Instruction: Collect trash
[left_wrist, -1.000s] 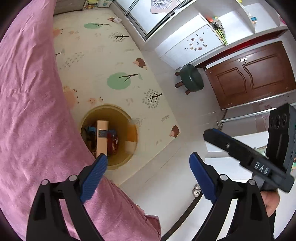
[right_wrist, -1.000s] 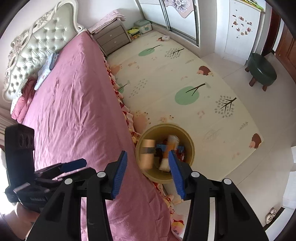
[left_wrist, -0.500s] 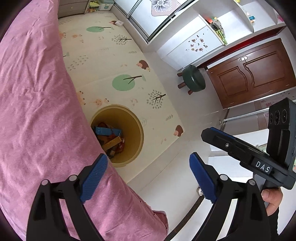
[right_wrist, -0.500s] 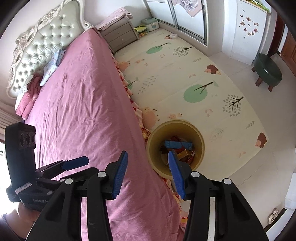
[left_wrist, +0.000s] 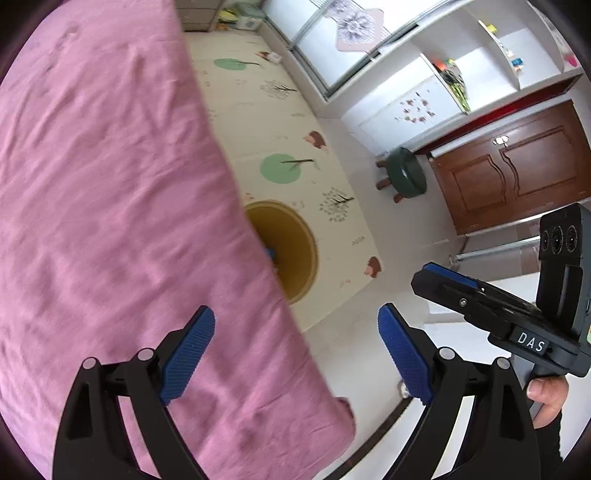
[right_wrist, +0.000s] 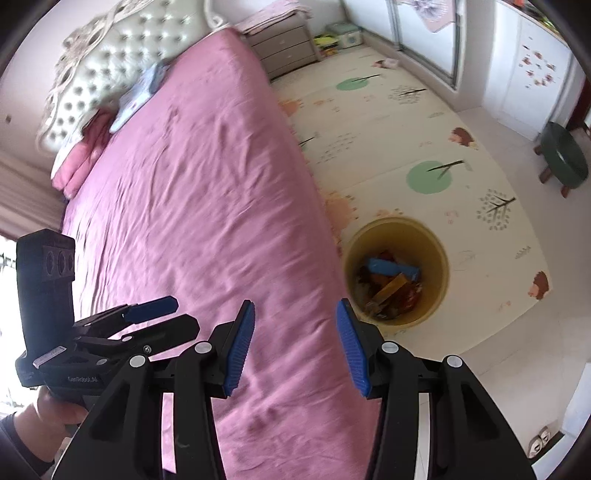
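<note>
Both grippers, left (left_wrist: 295, 354) and right (right_wrist: 295, 343), gape empty; bedspread (left_wrist: 110, 221) half-hides bin (left_wrist: 295, 251).

A bed (right_wrist: 192, 192) with a pink cover and tufted headboard (right_wrist: 110, 74) fills the left. A patterned play mat (right_wrist: 424, 147) covers the floor; green stool (right_wrist: 565, 155) and brown door (left_wrist: 517, 173) stand far right.

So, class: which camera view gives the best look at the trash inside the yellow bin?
The right wrist view: the yellow bin shows its whole opening, with the trash inside. In the left wrist view the pink bedspread covers part of the bin, leaving only a blue scrap visible.
</note>
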